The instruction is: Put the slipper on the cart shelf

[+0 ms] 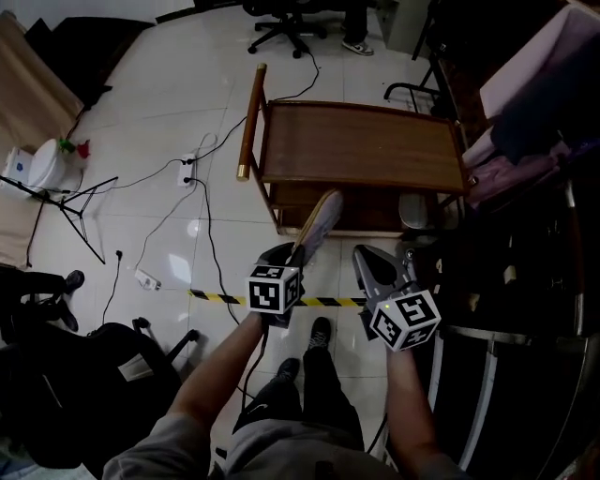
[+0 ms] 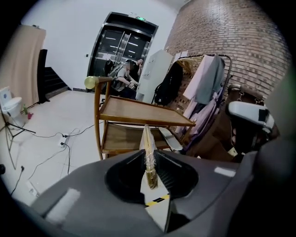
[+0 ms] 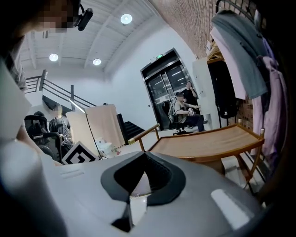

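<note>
A flat grey slipper stands on edge, toe toward the wooden cart, with my left gripper shut on its near end. In the left gripper view the slipper shows edge-on, pinched between the jaws of the left gripper, in front of the cart's lower shelf. A second slipper lies at the right end of that shelf. My right gripper hovers beside the left one, shut and holding nothing. Past the right gripper I see the cart's top shelf.
A clothes rack with hanging garments crowds the cart's right side. Cables and a power strip lie on the white floor at left, near a tripod stand. Black-yellow tape crosses the floor below the grippers. An office chair stands beyond the cart.
</note>
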Tool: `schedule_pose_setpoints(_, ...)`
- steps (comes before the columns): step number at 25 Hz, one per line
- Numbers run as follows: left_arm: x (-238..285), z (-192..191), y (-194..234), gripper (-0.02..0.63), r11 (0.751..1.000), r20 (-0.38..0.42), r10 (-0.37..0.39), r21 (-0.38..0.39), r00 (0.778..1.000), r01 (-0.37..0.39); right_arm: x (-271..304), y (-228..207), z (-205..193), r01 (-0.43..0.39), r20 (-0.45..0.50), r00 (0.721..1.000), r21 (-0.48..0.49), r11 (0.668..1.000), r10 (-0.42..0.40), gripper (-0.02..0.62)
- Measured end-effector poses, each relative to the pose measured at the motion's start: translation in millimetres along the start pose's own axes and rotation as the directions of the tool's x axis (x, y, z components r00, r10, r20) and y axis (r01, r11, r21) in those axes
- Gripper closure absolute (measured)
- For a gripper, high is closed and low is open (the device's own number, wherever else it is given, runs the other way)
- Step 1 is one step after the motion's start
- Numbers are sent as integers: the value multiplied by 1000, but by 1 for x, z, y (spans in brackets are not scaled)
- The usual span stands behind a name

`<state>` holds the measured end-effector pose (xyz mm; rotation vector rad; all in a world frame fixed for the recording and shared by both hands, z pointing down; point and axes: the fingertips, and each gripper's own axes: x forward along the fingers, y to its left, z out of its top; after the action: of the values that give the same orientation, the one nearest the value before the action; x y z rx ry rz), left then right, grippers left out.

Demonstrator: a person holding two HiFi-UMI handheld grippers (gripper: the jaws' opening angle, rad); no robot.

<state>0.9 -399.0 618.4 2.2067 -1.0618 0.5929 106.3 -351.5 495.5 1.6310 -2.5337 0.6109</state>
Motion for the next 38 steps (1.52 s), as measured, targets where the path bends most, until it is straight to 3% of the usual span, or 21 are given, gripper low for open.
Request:
schedule_pose_setpoints(8, -84, 4, -65, 543, 979, 51, -129, 165, 990, 119, -96, 46, 4, 149, 68, 987, -3, 989, -148, 597)
schedule_pose_setpoints(13, -151, 8, -119, 543, 941, 90, -270, 235, 959, 243, -175, 82, 10, 266, 118, 958, -12, 964, -263, 597)
schedule_pose_setpoints(20, -223, -1, -211, 543, 853, 81, -456, 325, 887, 409, -290, 108, 28, 434, 204, 883, -10, 901, -423, 597)
schedule_pose_setpoints(25, -255, -21, -284, 543, 760, 17, -572, 386, 820, 522, -369, 114, 26, 538, 251, 812, 31, 842, -527, 597)
schedule_pose_setpoints(30, -275, -55, -355, 543, 687, -44, -637, 421, 769, 593, -444, 122, 12, 598, 266, 763, 55, 799, -589, 597)
schedule_pose_setpoints(38, -297, -132, -464, 543, 557, -171, -721, 433, 671, 709, -562, 138, -32, 709, 259, 647, 145, 691, -718, 597)
